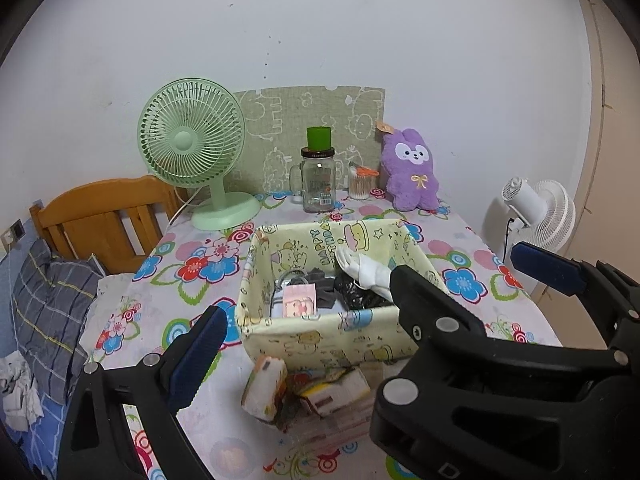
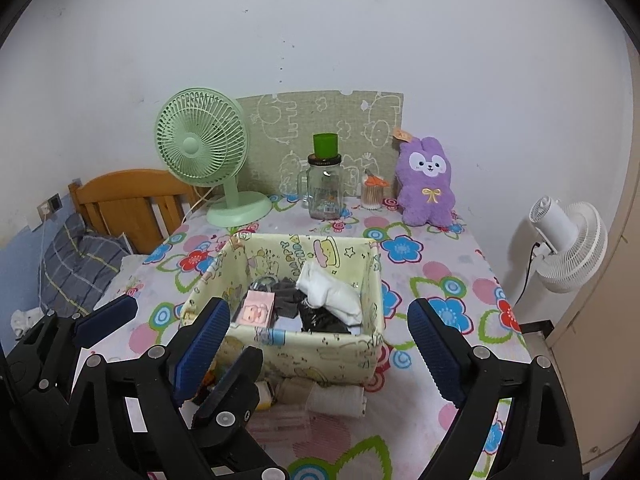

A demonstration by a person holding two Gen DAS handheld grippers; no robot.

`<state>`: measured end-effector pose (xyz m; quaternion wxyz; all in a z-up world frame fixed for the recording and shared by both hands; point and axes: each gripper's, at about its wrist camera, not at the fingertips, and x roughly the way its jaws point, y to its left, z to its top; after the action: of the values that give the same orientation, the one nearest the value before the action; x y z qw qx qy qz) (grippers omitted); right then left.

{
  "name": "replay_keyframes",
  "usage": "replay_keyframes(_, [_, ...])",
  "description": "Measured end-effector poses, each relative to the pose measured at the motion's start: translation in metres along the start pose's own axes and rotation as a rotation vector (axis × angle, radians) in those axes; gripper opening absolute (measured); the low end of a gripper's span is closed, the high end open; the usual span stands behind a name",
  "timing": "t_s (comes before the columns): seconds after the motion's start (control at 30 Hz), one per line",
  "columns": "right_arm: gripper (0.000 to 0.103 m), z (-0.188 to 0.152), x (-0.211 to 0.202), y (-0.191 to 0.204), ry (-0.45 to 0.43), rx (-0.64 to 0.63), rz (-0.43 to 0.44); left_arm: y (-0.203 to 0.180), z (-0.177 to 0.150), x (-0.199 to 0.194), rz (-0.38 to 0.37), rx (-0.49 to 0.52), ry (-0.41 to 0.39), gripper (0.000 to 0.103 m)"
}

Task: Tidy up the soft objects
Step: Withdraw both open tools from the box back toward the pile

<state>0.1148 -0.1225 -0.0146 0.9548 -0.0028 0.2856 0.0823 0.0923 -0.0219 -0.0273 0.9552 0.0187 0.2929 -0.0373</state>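
Observation:
A yellow cartoon-print fabric box (image 1: pixel 328 340) (image 2: pixel 304 348) stands mid-table. It holds a white sock (image 2: pixel 332 292) (image 1: pixel 368 272), dark rolled socks (image 2: pixel 320 320) and a pink packet (image 2: pixel 256 310). Small folded soft items (image 1: pixel 266 386) (image 2: pixel 336 400) lie in front of the box. A purple plush rabbit (image 1: pixel 412 170) (image 2: pixel 426 182) sits at the back. My left gripper (image 1: pixel 300 340) is open and empty before the box; it also shows in the right wrist view (image 2: pixel 172 340). My right gripper (image 2: pixel 316 352) is open and empty; it also shows in the left wrist view (image 1: pixel 472 276).
A green desk fan (image 1: pixel 192 148), a glass jar with a green cup (image 1: pixel 318 176) and a cotton swab jar (image 1: pixel 360 184) line the back. A white fan (image 2: pixel 568 244) stands to the right. A wooden bed head (image 1: pixel 104 216) and pillow (image 1: pixel 52 304) are left.

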Motion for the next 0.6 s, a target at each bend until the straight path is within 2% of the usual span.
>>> replay_keyframes(0.6, [0.093,-0.036,-0.007,-0.003,0.033,-0.001,-0.004,-0.01,-0.038,-0.003,-0.026,0.001,0.037,0.098])
